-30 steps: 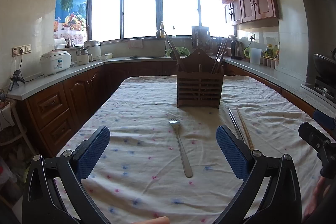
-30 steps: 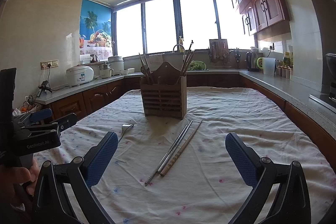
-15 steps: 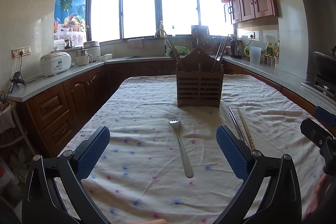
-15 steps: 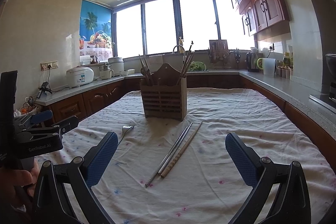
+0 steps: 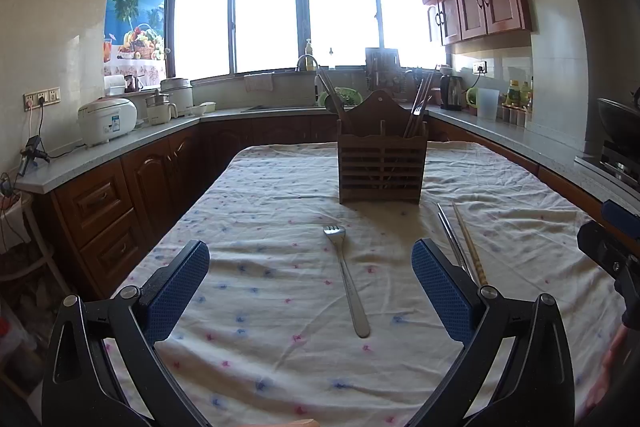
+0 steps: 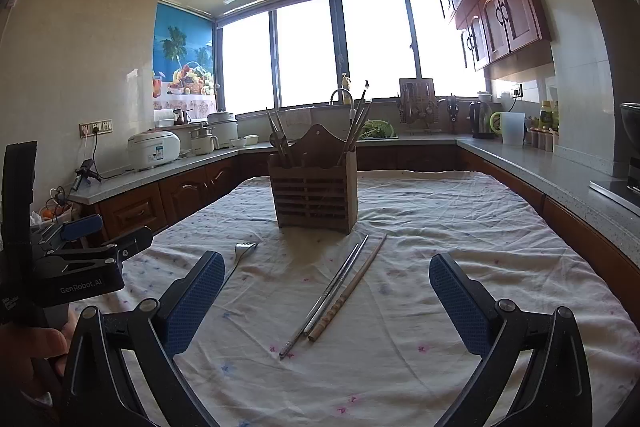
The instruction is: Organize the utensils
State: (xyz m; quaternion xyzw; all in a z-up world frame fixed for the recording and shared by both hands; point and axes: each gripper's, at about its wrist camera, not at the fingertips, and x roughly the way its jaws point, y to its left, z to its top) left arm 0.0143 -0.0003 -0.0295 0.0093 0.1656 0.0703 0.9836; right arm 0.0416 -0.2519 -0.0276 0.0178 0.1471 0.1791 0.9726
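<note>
The fork (image 5: 347, 279) lies flat on the table (image 5: 256, 379) before the holder (image 5: 380, 167), between the wide left tongs (image 5: 310, 281). It looks light, stiff and slippery (thin metal), best pinched mid-handle. The chopsticks (image 6: 338, 291) lie between the wide, empty right tongs (image 6: 326, 297).

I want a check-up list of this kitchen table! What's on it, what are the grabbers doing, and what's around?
Surface: tablecloth, white with small dots, wrinkled.
Job's things: fork lying flat, tines toward the holder; metal chopsticks and a wooden chopstick lying side by side in front of the holder; holder upright with utensils already in it.
Clutter: nothing seen on the cloth.
Grippers: left gripper open, fork lies between its fingers; right gripper open, chopsticks between its fingers. Neither touches anything.
Cables: cord from the wall socket by the rice cooker.
Surroundings: counters, sink tap, kettle, cabinets, bright windows.
</note>
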